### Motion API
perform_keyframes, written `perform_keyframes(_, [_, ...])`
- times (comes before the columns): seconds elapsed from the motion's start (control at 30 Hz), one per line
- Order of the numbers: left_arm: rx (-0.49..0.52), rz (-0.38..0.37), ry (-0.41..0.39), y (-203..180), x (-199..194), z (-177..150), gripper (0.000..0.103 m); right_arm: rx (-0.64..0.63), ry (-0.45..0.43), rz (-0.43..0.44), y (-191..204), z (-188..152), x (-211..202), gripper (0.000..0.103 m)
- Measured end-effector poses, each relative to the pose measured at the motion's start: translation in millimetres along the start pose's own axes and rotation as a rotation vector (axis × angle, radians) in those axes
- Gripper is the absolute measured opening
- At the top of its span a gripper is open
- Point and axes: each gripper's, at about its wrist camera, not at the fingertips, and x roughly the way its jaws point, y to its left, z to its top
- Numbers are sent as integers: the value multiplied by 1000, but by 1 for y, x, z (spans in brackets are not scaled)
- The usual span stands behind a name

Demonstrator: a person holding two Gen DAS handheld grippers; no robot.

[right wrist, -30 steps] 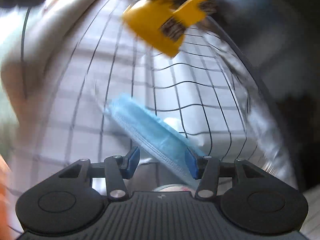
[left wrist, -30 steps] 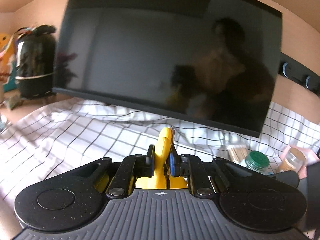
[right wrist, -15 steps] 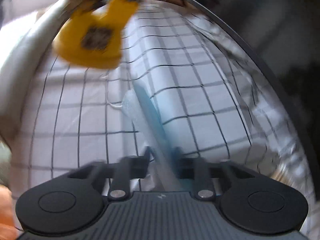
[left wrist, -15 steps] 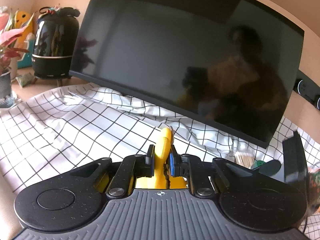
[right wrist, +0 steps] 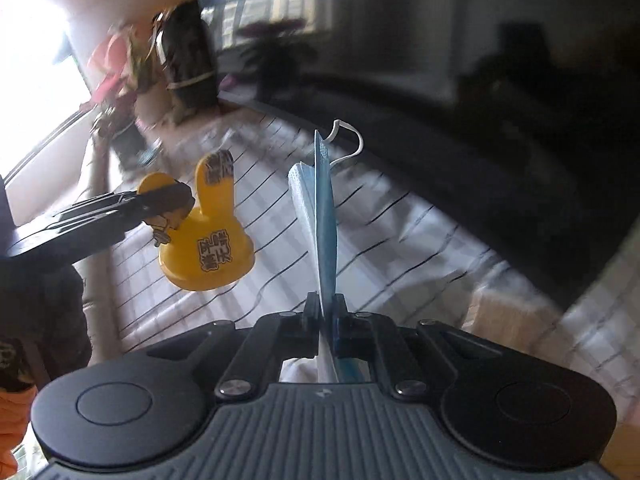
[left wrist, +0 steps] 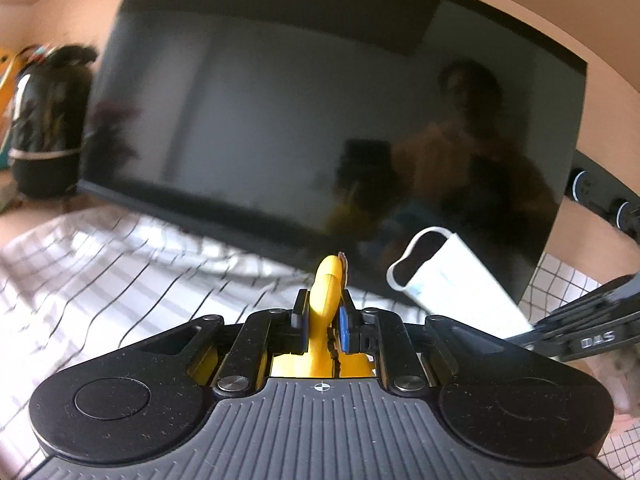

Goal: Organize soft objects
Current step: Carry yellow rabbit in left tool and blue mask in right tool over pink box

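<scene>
My left gripper (left wrist: 323, 306) is shut on a yellow rabbit-shaped soft toy (left wrist: 327, 280), held above the checked cloth. In the right wrist view the same toy (right wrist: 208, 240) hangs at the left, one ear pinched in the left gripper's fingers (right wrist: 160, 200). My right gripper (right wrist: 325, 308) is shut on a blue pleated face mask (right wrist: 322, 220). The mask stands edge-up in the air, its white ear loop (right wrist: 352, 140) at the top. In the left wrist view the mask (left wrist: 452, 280) shows its white side at the right, and the right gripper's fingers (left wrist: 580, 328) hold it.
A large dark monitor (left wrist: 320, 120) stands close behind, over a white cloth with black checks (left wrist: 100, 272). A black round vessel (left wrist: 44, 120) and a potted plant (right wrist: 120, 92) stand at the far left. A black bar with knobs (left wrist: 600, 196) runs along the right wall.
The right gripper shut on the blue mask, lifted it off the cloth and rolled it on edge. The mask has come into the left view. The left gripper shifted, toy still held.
</scene>
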Motion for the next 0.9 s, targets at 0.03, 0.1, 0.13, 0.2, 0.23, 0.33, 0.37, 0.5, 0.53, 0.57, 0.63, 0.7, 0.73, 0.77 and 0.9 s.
perform_keyframes(0.03, [12,-5,-7,-7,3,5,16,7,-12,-16,-4,1,-9,6])
perform_keyframes(0.1, [26,-20,-18,-19,9,13,16,20,-37,-45,-13,0,-28,6])
perform_keyframes(0.13, [32,-30,-24,-25,12,16,16,24,-51,-62,-18,-1,-38,6])
perform_keyframes(0.2, [47,-49,-35,-40,18,23,16,28,-79,-97,-28,-4,-58,6])
perform_keyframes(0.23, [56,-54,-39,-46,21,26,16,32,-93,-116,-34,-5,-68,6])
perform_keyframes(0.33, [79,-69,-47,-66,30,33,16,47,-125,-181,-51,-13,-92,6])
perform_keyframes(0.37, [82,-77,-48,-74,34,34,16,58,-133,-197,-57,-16,-99,6])
perform_keyframes(0.5, [77,-119,-39,-102,48,38,16,102,-156,-261,-85,-36,-128,6])
perform_keyframes(0.53, [82,-130,-35,-112,52,38,16,110,-160,-277,-91,-41,-132,6])
perform_keyframes(0.57, [89,-142,-30,-122,55,36,16,122,-164,-292,-98,-47,-138,6])
perform_keyframes(0.63, [106,-167,-17,-145,61,32,16,146,-172,-323,-113,-60,-151,6])
perform_keyframes(0.7, [121,-192,-3,-164,65,28,16,172,-180,-351,-128,-73,-163,6])
perform_keyframes(0.73, [133,-207,5,-177,68,25,16,184,-184,-366,-136,-80,-169,6])
perform_keyframes(0.77, [142,-218,11,-188,69,22,16,195,-188,-379,-144,-89,-177,6])
perform_keyframes(0.9, [178,-265,44,-235,80,15,16,233,-205,-422,-172,-122,-203,6])
